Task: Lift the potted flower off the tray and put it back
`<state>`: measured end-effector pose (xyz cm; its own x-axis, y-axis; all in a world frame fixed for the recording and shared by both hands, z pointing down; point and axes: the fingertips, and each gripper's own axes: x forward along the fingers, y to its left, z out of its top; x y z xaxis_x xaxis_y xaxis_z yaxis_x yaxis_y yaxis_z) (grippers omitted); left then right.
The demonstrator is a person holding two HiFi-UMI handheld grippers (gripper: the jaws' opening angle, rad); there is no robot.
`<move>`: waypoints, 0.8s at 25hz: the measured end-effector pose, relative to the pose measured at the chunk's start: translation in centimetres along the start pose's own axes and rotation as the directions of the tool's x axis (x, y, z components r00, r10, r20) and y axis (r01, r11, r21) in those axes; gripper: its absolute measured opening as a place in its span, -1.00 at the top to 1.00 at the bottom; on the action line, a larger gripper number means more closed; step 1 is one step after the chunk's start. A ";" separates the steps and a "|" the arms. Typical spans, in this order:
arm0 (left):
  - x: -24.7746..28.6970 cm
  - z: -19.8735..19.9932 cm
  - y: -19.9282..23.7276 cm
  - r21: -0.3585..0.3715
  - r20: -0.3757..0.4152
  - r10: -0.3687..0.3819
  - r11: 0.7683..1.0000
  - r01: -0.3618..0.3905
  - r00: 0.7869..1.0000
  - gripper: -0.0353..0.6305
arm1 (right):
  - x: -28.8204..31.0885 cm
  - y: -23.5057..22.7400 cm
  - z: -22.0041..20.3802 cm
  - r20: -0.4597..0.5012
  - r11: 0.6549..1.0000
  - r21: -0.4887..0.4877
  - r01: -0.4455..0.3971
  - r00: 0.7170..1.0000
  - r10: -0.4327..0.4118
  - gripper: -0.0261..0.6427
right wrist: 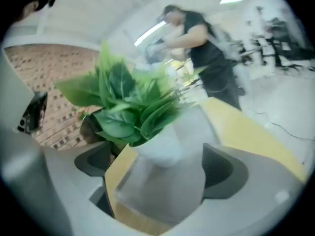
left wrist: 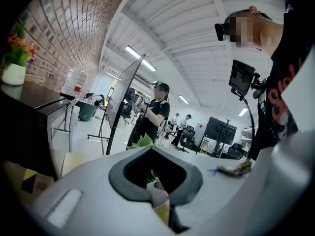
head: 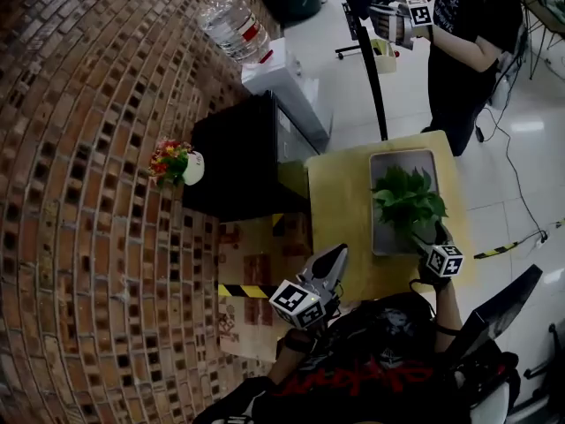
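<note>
Potted flower [head: 406, 203] stands on the grey tray [head: 402, 162] on the desk [head: 340, 193], centre-right. The right hand-held gripper [head: 430, 237] gapes, jaws flanking its white pot. The left hand-held gripper [head: 339, 254], lower centre, is closed and empty.

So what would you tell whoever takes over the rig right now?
Left gripper: shut, empty, held up beside the table.
Right gripper: jaws apart on either side of the potted flower, not clamped on it.
The potted flower appears to stand on the grey tray.
Done: the approach.
Left: grip, lift, set back.
</note>
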<state>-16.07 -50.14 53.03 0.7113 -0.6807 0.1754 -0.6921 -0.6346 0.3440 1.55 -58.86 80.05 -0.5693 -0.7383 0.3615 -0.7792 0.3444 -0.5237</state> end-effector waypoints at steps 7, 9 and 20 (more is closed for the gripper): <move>0.8 -2.0 -0.4 0.036 -0.055 -0.089 0.995 0.092 0.994 0.88 | -8.2 9.7 6.1 0.152 0.963 -0.267 -0.022 0.986 0.065 0.00; 1.8 -1.4 -1.0 0.042 -0.062 -0.117 0.992 0.119 0.991 0.88 | -8.3 14.0 9.7 0.206 0.934 -0.354 -0.055 0.969 0.135 0.08; 3.0 -3.3 -6.2 0.173 -0.170 -0.305 0.927 0.333 0.937 0.88 | -10.5 23.8 16.3 0.239 0.833 -0.551 -0.056 0.945 0.222 0.28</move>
<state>-9.27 -47.01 54.45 0.8983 -0.3822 0.2169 -0.4262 -0.8781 0.2177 -6.72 -52.32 51.23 -0.6482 -0.7603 0.0413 -0.7615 0.6474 -0.0317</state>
